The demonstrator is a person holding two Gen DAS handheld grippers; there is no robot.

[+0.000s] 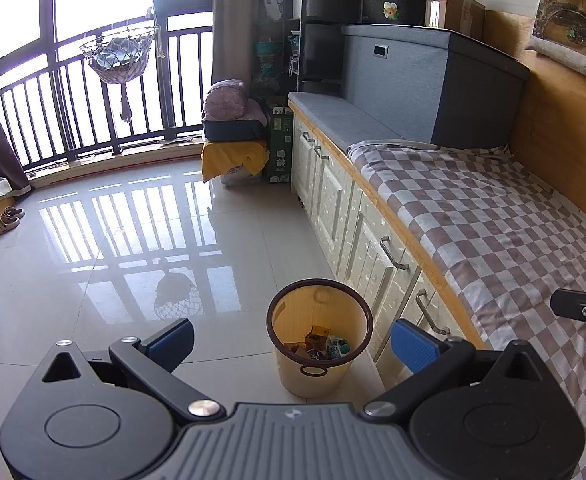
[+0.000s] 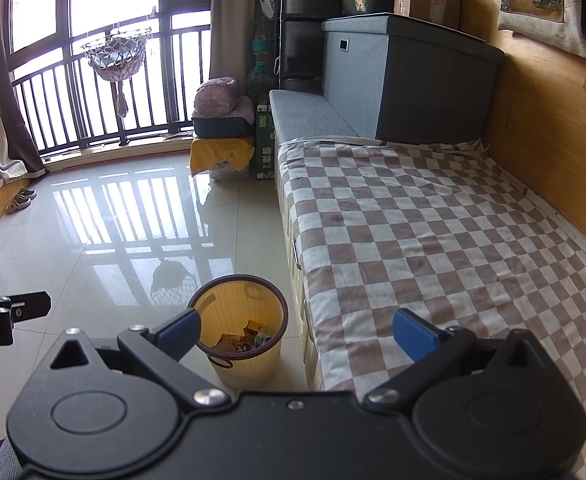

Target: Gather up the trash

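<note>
A pale yellow waste bin with a dark rim (image 1: 320, 376) stands on the tiled floor beside the bed's drawers; it also shows in the right wrist view (image 2: 249, 364). Several pieces of trash (image 1: 321, 346) lie at its bottom, also seen from the right (image 2: 243, 342). My left gripper (image 1: 293, 340) is open and empty, held above and in front of the bin. My right gripper (image 2: 297, 330) is open and empty, between the bin and the bed edge. Each gripper's tip shows in the other's view: the right one (image 1: 585, 312), the left one (image 2: 9, 312).
A bed with a brown-and-white checked sheet (image 2: 433, 240) runs along the right, over white drawers (image 1: 357, 232). A grey storage box (image 1: 425, 80) sits at its far end. A yellow-draped stack (image 1: 233, 152) stands by the railing window. Slippers (image 1: 7, 220) lie far left.
</note>
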